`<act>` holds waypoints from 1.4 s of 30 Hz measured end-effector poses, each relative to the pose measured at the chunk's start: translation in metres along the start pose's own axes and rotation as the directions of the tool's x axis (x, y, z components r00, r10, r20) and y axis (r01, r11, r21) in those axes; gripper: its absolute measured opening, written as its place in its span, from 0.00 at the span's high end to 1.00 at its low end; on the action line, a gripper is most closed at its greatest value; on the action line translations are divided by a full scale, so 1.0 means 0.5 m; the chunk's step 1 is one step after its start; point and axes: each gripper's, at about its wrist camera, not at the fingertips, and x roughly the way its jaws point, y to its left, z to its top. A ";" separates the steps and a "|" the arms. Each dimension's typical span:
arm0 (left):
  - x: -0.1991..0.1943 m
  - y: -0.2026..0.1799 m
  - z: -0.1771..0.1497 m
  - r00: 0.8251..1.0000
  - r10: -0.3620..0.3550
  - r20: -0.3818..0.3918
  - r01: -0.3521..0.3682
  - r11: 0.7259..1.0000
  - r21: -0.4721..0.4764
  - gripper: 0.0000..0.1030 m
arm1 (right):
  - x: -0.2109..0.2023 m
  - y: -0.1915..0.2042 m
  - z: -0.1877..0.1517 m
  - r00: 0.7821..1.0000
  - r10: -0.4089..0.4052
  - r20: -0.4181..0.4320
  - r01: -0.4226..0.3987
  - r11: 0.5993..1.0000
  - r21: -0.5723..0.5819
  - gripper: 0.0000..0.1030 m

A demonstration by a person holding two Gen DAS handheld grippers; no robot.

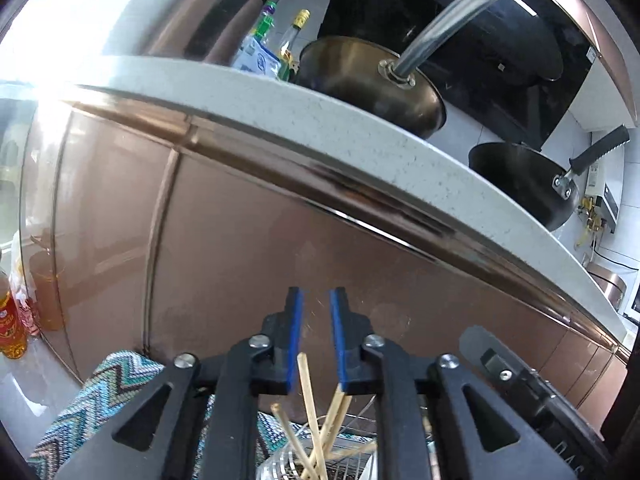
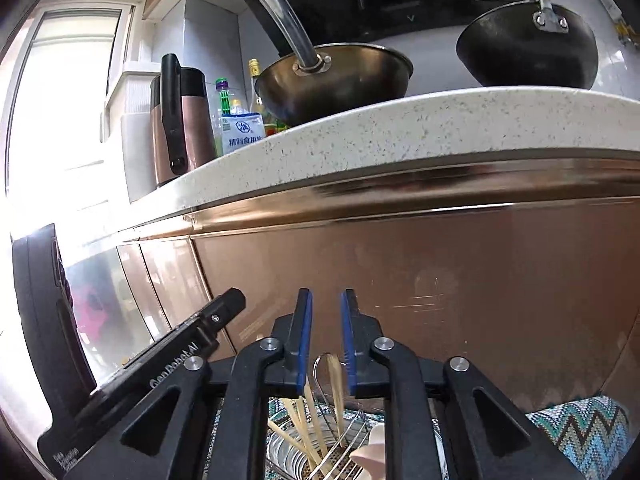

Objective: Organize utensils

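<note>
Several wooden chopsticks (image 1: 309,408) stand in a wire and perforated metal holder (image 1: 348,456) low in the left wrist view, behind my left gripper (image 1: 316,304), which is open and empty. In the right wrist view the chopsticks (image 2: 316,428) stand in the holder (image 2: 340,452) beside a pale spoon-like utensil (image 2: 372,456). My right gripper (image 2: 326,306) is open and empty, above the holder. Both grippers face the copper cabinet front.
A speckled white countertop (image 2: 400,128) overhangs copper cabinet doors (image 2: 440,280). On it stand a brass pan (image 2: 332,80), a black wok (image 2: 528,44), a kettle (image 2: 180,120), bottles and a salt bag (image 2: 242,132). A zigzag cloth (image 1: 92,408) lies beneath. An oil bottle (image 1: 10,328) stands left.
</note>
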 end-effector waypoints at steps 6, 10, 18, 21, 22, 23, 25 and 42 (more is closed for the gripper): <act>-0.052 0.006 0.030 1.000 0.009 0.012 -0.009 1.000 0.010 0.80 | -0.061 0.011 0.024 0.999 -0.017 0.027 0.017 1.000 0.002 0.85; -0.104 0.004 0.050 1.000 0.026 0.005 -0.026 0.999 0.033 0.72 | -0.123 0.020 0.036 0.999 -0.032 0.042 0.032 0.999 0.011 0.85; -0.234 0.006 0.075 0.994 0.093 -0.061 -0.086 0.990 0.115 0.69 | -0.253 0.070 0.047 0.998 -0.045 0.034 0.044 0.999 0.024 0.82; -0.290 0.008 0.083 0.992 0.103 -0.075 -0.091 0.986 0.142 0.69 | -0.303 0.098 0.044 0.999 -0.044 0.027 0.043 0.999 0.019 0.81; -0.310 0.010 0.084 0.991 0.106 -0.085 -0.092 0.984 0.152 0.68 | -0.324 0.109 0.040 0.999 -0.044 0.025 0.044 0.999 0.016 0.81; -0.324 0.011 0.086 0.990 0.108 -0.091 -0.093 0.983 0.159 0.68 | -0.342 0.117 0.035 0.999 -0.044 0.023 0.044 0.999 0.012 0.80; -0.364 0.016 0.084 0.987 0.123 -0.103 -0.104 0.979 0.173 0.64 | -0.365 0.132 0.030 0.999 -0.040 0.019 0.040 0.999 0.005 0.79; -0.558 0.046 0.060 0.979 0.177 -0.104 -0.148 0.959 0.240 0.61 | -0.507 0.183 -0.067 0.997 -0.037 -0.062 0.036 0.999 -0.019 0.78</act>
